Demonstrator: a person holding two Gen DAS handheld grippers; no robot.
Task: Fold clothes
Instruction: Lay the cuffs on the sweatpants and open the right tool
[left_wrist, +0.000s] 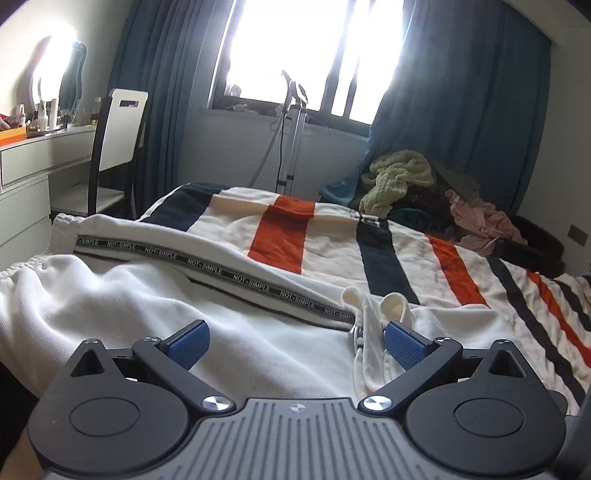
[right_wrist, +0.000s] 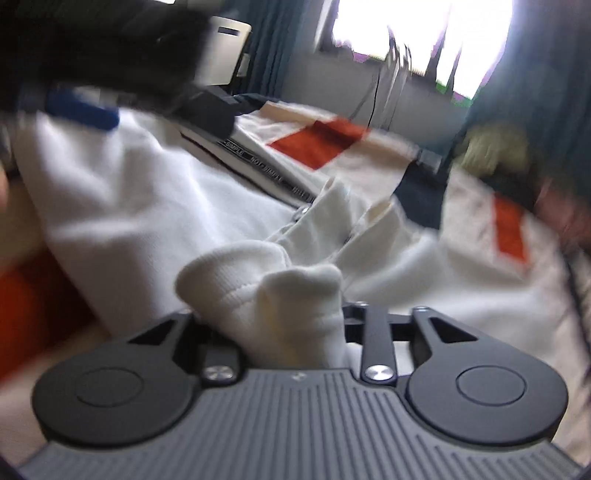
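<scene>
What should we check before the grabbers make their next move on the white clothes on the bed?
1. Left gripper free to grab: ok. Its blue pads stand wide apart with nothing pinched.
2. Right gripper holding firmly: cannot tell. Bunched cloth sits between its jaws and hides the pads.
3. White garment lying flat: not ok. It is wrinkled and bunched up.
4. Cords out of the way: not ok. They lie right beside one left gripper pad.
5. Room to fold on the striped blanket: ok. There is bare blanket beyond the garment.
6. Clear view from the right wrist: not ok. The picture is blurred.
</scene>
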